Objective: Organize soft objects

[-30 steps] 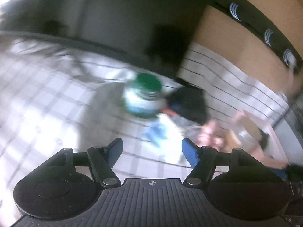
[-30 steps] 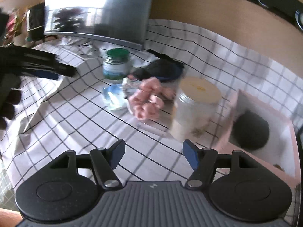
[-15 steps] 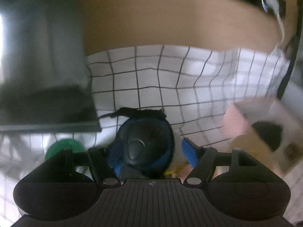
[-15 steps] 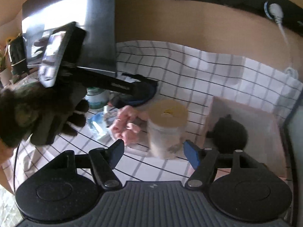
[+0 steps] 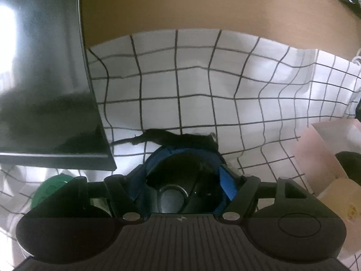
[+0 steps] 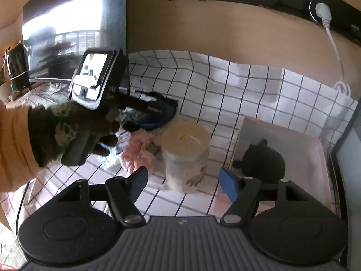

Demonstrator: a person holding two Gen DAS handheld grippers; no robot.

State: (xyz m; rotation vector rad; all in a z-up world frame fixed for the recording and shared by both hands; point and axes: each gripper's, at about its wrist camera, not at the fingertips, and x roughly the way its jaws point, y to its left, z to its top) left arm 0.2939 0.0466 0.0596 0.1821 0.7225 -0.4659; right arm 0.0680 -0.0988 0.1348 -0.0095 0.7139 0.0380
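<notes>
On the bench, spread with a white checked cloth [image 5: 225, 85], the left gripper [image 5: 182, 176] has its fingers set wide around a black and blue soft pad [image 5: 180, 169], one blue-tipped finger on each flank of it; they are opening, and whether the pads press on the fabric cannot be told from the left wrist view. A black strap [image 5: 153, 137] trails from the pad's far edge toward a dark glossy panel [image 5: 45, 90], and a green-lidded jar [image 5: 52, 187] peeks out at the lower left. From the right wrist view the same pad [image 6: 162, 113] lies behind a cream-lidded jar [image 6: 185, 155], with the left hand [image 6: 67, 133], in a dark patterned glove and orange sleeve, holding the left gripper over it. Just beside that jar lies a pink scrunchie-like soft item [image 6: 137, 155] next to a crumpled clear wrapper [image 6: 112, 160]. The right gripper [image 6: 183, 180] hovers above the bench with its fingers well apart and nothing between them. A pink tray [image 6: 282, 135] sits at the right, holding a round black soft object [image 6: 261, 160]. A white cable [image 6: 334, 45] hangs from a wall socket.
</notes>
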